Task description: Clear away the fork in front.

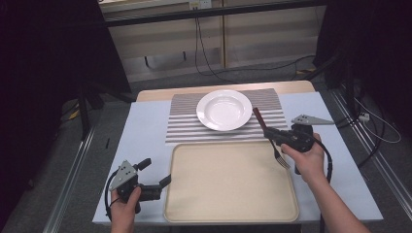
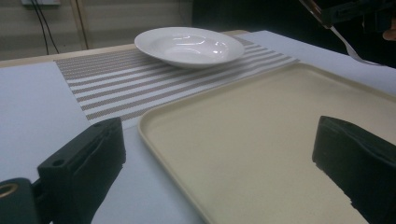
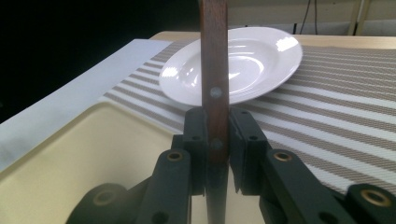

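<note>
A white plate [image 1: 224,110] sits on a striped placemat [image 1: 184,127] behind a beige tray [image 1: 228,182].

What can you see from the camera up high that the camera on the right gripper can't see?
The high view takes in the left gripper, open beside the tray, the person's right hand and the fork's metal prongs. The right gripper view brings the rivets on the fork's wooden handle up close, pinched between the right gripper jaws. Both show the white plate, the striped mat and the tray.
</note>
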A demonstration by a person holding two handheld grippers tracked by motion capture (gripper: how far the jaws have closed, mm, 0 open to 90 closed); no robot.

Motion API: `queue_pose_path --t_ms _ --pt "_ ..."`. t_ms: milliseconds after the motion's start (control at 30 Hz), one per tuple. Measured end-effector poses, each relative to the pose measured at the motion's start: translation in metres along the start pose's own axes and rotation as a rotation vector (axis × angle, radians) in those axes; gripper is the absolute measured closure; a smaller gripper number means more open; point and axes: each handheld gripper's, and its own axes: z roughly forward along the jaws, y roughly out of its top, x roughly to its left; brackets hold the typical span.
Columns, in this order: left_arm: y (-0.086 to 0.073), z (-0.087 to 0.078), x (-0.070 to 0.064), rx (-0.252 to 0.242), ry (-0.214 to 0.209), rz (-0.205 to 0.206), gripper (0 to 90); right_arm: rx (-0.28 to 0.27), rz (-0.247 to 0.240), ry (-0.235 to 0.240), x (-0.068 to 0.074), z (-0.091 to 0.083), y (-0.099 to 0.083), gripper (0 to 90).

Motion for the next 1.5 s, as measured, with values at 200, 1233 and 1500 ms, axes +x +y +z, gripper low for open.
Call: queue_pose_path --t_ms 200,1233,1500 --pt "0.003 -0.001 0.001 -0.006 0.021 -0.013 2.7 -0.014 -0.018 0.039 0.014 0.002 -0.008 78.4" --pt "0.028 0.031 -0.024 0.016 -0.065 -0.008 2.4 -0.004 -0.099 0.160 0.056 0.021 -0.027 78.3" --pt "0.040 0.048 -0.033 0.018 -0.102 -0.020 2.4 -0.014 -0.100 0.163 0.058 0.021 -0.028 78.3"
